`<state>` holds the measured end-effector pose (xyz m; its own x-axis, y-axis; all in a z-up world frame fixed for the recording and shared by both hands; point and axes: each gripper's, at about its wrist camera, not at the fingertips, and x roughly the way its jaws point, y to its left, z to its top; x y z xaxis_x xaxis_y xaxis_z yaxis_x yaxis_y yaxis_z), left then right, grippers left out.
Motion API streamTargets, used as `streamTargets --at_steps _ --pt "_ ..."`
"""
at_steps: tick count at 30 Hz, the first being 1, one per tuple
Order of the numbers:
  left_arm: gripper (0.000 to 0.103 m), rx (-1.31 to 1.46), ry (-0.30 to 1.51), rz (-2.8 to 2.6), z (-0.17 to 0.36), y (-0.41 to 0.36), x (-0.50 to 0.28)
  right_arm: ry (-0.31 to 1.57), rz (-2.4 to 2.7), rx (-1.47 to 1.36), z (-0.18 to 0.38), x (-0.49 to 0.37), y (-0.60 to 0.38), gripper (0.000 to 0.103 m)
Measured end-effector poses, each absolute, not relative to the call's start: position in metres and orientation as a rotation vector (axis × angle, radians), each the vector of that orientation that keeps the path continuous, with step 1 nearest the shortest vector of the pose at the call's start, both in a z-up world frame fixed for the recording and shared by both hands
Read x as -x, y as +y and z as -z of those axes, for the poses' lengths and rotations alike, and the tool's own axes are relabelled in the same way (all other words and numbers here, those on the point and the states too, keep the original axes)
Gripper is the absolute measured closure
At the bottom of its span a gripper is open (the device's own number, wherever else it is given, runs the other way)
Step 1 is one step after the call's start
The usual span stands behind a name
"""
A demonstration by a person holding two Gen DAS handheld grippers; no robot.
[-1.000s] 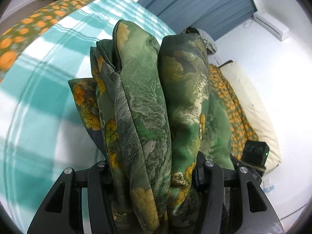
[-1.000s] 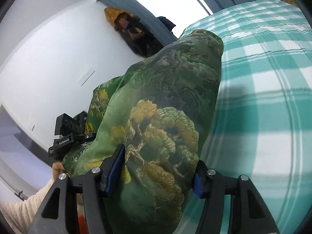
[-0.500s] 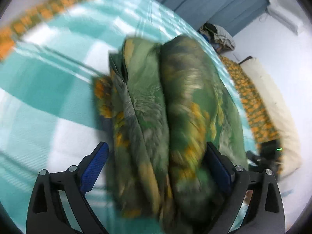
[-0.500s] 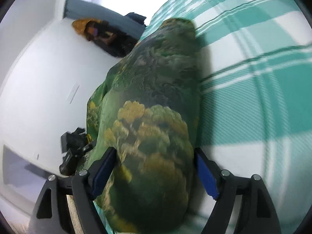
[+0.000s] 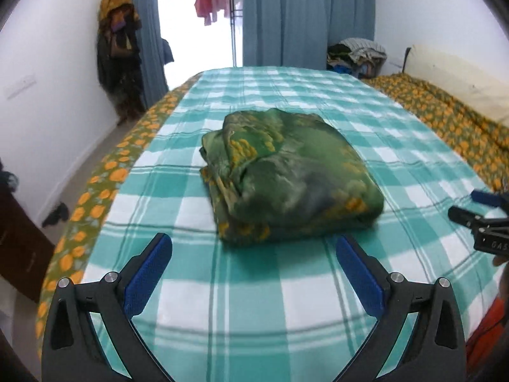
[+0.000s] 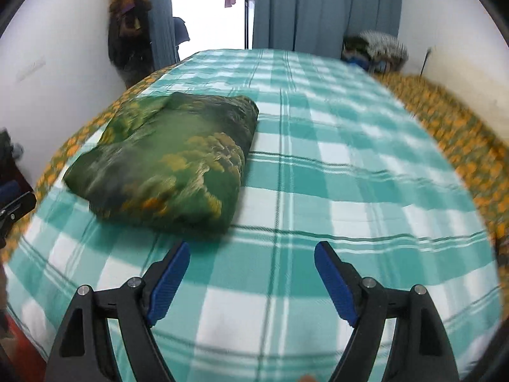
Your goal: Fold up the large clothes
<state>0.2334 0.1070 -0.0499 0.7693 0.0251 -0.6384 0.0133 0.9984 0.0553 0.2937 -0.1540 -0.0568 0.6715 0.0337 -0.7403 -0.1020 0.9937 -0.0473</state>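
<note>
A green cloth with yellow flower print lies folded into a thick bundle on the teal and white checked bed cover. It also shows in the right wrist view, left of centre. My left gripper is open and empty, just short of the bundle's near edge. My right gripper is open and empty, to the right of the bundle's near corner. The right gripper's tip shows at the right edge of the left wrist view.
An orange-flowered sheet runs along the bed's left edge and another one lies on the right. A clothes pile sits at the back right. Hanging clothes and blue curtains stand behind the bed.
Both grippers have let go of the folded cloth and pulled back. The bundle now rests flat on the bed, and both jaws stand wide open.
</note>
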Motion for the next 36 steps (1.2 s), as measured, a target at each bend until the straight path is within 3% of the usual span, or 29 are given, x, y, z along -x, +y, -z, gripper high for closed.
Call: streamTargets --at_steps 11,36 --pt "0.0 -0.063 0.604 -0.085 0.023 0.059 -0.166 0.74 -0.033 0.169 0.021 -0.21 -0.152 0.02" --pt "0.0 -0.026 0.671 -0.062 0.004 0.045 -0.135 0.662 -0.095 0.053 -0.001 -0.151 -0.153 0.02"
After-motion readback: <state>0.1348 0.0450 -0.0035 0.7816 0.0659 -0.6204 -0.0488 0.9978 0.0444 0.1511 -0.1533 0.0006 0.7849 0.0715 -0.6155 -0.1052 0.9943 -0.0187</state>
